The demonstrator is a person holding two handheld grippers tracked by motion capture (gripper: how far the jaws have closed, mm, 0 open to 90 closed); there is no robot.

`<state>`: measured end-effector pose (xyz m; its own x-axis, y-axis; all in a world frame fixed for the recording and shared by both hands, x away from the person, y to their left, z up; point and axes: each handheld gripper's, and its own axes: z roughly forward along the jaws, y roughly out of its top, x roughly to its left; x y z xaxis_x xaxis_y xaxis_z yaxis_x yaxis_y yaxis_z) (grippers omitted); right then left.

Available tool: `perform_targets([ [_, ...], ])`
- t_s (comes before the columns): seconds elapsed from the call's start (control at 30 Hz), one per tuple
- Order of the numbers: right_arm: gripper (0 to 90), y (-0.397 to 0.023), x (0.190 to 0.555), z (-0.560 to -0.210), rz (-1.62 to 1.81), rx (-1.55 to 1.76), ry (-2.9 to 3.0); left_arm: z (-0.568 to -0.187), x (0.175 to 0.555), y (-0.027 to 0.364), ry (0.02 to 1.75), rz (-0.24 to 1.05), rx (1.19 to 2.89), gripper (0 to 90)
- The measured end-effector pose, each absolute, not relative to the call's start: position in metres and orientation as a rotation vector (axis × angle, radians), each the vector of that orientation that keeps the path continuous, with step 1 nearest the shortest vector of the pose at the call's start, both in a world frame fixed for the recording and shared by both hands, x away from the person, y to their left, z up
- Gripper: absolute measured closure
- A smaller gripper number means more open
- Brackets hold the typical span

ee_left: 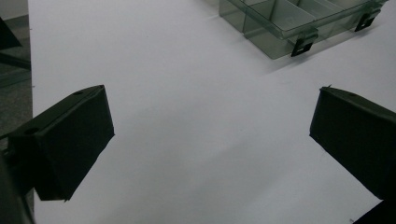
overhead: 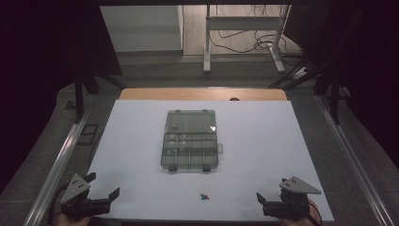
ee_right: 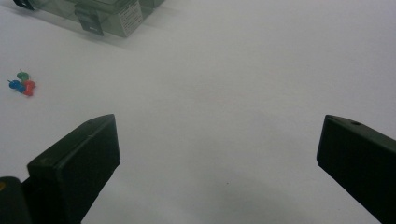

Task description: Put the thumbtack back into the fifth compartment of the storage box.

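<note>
Pushpins (overhead: 203,197) lie in a small cluster on the white sheet (overhead: 141,141), near the front edge and a little right of centre; from my right gripper view I make out a blue, a green and a red one (ee_right: 22,83) touching or nearly so. They sit between my two grippers, closer to the right one, and just in front of the box.

Farther back, at the middle of the sheet, stands the clear box (overhead: 191,140) with its lid laid open toward the far side. Its compartments run in rows; two dark latches face me on the near wall, seen also in the left gripper view (ee_left: 299,28).

My left gripper (overhead: 104,187) rests at the near left corner, jaws spread wide with bare sheet between them (ee_left: 210,140). My right gripper (overhead: 270,190) sits at the near right corner, jaws equally wide apart and pinching nothing (ee_right: 219,154). Both are well apart from the box.
</note>
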<state>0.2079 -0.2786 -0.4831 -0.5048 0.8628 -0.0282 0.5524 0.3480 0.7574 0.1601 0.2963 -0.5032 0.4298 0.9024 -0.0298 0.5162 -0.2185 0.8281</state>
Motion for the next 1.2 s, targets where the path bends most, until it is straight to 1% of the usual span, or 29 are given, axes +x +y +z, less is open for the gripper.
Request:
perform_targets([
  [0.93, 0.0, -0.271, 0.212, -0.484, 0.971, 1.178, 2.28, -0.504, 0.161, 0.296, 1.195, 0.593, 1.883, 0.6],
  [1.2, 0.0, -0.259, 0.221, -0.48, 0.967, 1.141, 2.343, -0.504, 0.159, 0.298, 1.187, 0.59, 1.864, 0.6],
])
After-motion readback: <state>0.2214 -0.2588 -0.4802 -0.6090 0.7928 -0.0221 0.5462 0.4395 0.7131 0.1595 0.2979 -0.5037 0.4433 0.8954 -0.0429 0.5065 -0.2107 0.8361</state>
